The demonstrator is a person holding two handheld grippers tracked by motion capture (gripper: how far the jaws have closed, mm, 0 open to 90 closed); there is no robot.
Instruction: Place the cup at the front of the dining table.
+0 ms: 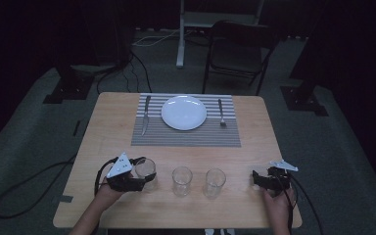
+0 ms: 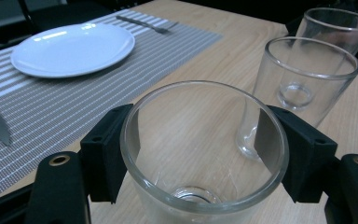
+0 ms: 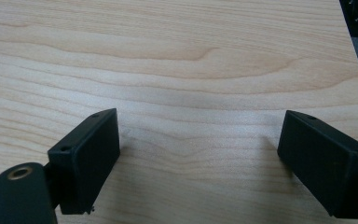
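Each tool (left (image 1: pixel 139 177), right (image 1: pixel 255 180)) is matte black, with blocky rectangular pads (image 2: pixel 106 151), brass-ringed screw holes, a grey three-cornered plate on top and a black cable trailing behind.

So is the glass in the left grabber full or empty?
Empty. In the left gripper view the glass is clear right down to its base, with bare table showing through. It stands upright, and the left gripper is shut on its sides.
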